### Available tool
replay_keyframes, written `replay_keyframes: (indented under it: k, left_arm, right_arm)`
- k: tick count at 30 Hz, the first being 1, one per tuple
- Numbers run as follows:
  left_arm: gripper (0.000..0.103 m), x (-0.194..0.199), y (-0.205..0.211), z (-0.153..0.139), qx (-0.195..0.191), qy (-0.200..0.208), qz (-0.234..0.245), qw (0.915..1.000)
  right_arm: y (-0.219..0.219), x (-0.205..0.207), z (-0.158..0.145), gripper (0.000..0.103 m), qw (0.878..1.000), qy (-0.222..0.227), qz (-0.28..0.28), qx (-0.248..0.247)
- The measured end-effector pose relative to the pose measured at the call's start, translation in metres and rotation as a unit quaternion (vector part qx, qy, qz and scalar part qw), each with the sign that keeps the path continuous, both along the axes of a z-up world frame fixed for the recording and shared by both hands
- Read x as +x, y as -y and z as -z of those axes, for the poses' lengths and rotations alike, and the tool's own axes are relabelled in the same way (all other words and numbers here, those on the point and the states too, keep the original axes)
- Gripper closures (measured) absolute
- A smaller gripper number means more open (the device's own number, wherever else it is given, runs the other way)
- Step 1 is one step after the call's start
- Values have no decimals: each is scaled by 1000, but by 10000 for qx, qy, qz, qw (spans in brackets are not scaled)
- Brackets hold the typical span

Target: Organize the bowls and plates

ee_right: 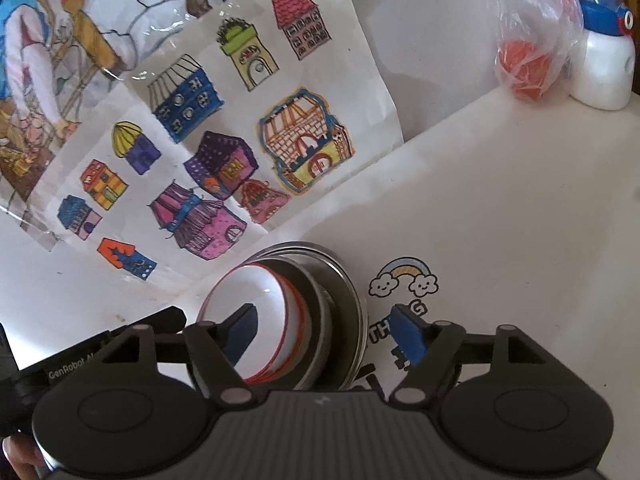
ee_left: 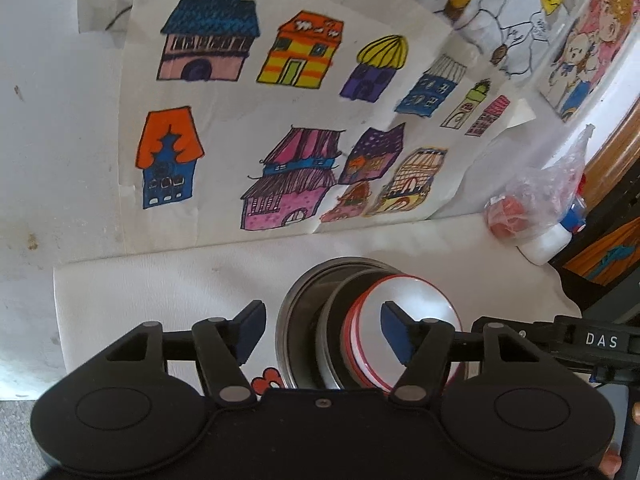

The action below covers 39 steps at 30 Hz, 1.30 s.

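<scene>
The stack of dishes is sitting on the white bench, close to the wall where a sheet of coloured house drawings is hanging. At the bottom of the stack a steel plate is lying flat; inside it a steel bowl is resting, and nested in that a white bowl with a red rim is sitting, with more red rims showing just beneath it, though how many I cannot tell.

The left claw is hovering over the stack with its jaws standing apart and nothing clamped between them. Its one blue pad is showing against the bare bench beside the plate, while the other pad is showing in front of the white bowl; whether it is touching the bowl I cannot tell.

The right claw is also standing wide and gripping nothing. In the right wrist view one pad is showing over the inside of the white bowl, and the other is showing over the printed rainbow picture on the bench, beside the steel plate.

Towards the far corner of the bench a clear plastic bag with something orange-red inside is leaning just beside a white bottle with a blue and red cap.
</scene>
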State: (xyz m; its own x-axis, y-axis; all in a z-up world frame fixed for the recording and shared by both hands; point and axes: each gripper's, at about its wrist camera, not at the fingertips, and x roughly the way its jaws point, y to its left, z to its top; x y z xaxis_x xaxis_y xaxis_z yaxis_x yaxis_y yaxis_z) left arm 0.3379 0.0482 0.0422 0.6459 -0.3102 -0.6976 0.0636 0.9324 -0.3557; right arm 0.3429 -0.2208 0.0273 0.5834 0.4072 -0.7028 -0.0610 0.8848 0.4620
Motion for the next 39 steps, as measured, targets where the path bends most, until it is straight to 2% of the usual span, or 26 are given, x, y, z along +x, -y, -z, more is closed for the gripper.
replay_keyframes:
  k: [6, 11, 19, 27, 39]
  left_arm:
    - [30, -11, 0, -9, 13, 155, -16, 9999]
    - [18, -22, -1, -18, -15, 321, -36, 9995]
    - [4, -42, -1, -31, -3, 658, -57, 9978]
    - [1, -72, 2, -45, 131, 1103, -56, 9938]
    - [1, -128, 5, -56, 373, 1731, -176, 9840]
  right_arm:
    - [5, -14, -12, 16, 9997, 231, 56, 62]
    - [9, -26, -17, 9, 9992, 371, 118, 123]
    - [17, -51, -33, 2, 9972, 704, 222, 90]
    - [15, -91, -50, 0, 9906, 1329, 246, -191]
    - [6, -163, -56, 0, 9676, 2395, 257, -752]
